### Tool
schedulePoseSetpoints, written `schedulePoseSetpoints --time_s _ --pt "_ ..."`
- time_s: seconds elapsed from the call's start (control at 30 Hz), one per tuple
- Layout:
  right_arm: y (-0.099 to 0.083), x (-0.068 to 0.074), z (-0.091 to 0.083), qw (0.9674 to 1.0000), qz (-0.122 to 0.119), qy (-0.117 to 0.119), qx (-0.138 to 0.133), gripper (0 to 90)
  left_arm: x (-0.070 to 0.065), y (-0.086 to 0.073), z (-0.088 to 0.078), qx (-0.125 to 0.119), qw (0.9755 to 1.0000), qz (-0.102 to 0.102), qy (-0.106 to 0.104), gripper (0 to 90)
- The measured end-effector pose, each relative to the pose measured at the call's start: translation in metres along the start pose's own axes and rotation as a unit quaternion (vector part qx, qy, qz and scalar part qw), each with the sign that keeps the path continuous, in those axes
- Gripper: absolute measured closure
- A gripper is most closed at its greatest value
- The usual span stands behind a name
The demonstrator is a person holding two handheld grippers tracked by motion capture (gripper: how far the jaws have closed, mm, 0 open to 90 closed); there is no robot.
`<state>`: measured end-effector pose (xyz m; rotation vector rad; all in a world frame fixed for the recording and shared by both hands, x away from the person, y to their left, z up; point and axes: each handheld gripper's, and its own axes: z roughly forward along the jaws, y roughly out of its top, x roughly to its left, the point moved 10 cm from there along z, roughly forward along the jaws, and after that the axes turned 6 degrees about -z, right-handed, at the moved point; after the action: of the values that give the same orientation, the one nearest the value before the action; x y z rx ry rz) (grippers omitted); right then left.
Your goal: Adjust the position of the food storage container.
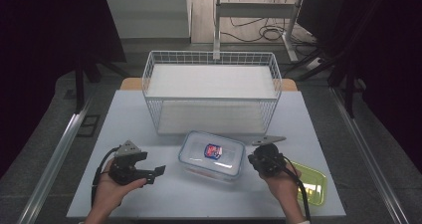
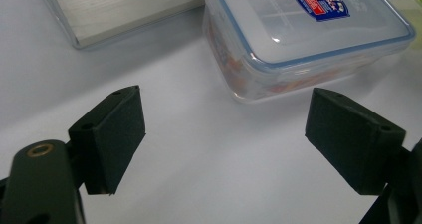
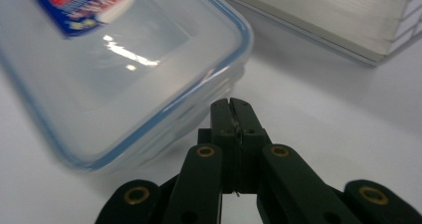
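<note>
The clear plastic container (image 1: 212,155) with a blue-edged lid and a red and blue label sits on the white table (image 1: 149,194), just in front of the wire basket (image 1: 211,92), which stands at 12 o'clock from it. Something orange seems to lie inside the container, but through the cloudy wall I cannot tell what it is. The right gripper (image 1: 253,159) is at 3 o'clock, close to the container's right edge; in the right gripper view its jaws are pressed together with nothing between them, the tips just beside the lid rim. The left gripper (image 1: 159,170) is at 9 o'clock, clearly apart from the container, its jaws wide open and empty. A green tray (image 1: 314,183) lies at 4 o'clock, behind the right hand (image 1: 281,181).
</note>
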<state>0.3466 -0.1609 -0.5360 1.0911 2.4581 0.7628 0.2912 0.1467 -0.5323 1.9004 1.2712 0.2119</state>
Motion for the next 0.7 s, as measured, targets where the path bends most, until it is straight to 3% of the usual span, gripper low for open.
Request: schedulePoseSetpoints --time_s 0.03,0.13,0.17,0.23,0.47,0.7 --pt "0.000 -0.001 0.004 0.9999 0.000 -0.009 0.009 89.2 0.001 0.000 0.000 0.000 1.0000 0.001 0.000 15.8" --pt "0.001 0.002 0.009 0.9999 -0.001 -0.001 0.012 89.2 0.003 -0.001 0.000 0.001 1.0000 0.001 0.001 15.8" --pt "0.001 0.001 0.015 0.9993 -0.016 -0.020 0.026 89.3 0.005 -0.002 -0.001 -0.001 1.0000 0.001 0.004 15.9" --pt "0.001 0.000 0.015 0.9992 -0.016 -0.024 0.028 89.3 0.007 -0.002 -0.002 -0.001 1.0000 0.001 0.006 15.9" --pt "0.009 -0.002 0.020 0.9997 -0.005 -0.013 0.020 89.4 0.009 -0.003 0.000 0.000 1.0000 -0.003 0.008 15.9" --pt "0.017 0.008 0.027 0.9997 -0.018 0.001 0.016 89.4 0.014 -0.006 0.003 0.005 0.9999 -0.006 0.010 15.9"
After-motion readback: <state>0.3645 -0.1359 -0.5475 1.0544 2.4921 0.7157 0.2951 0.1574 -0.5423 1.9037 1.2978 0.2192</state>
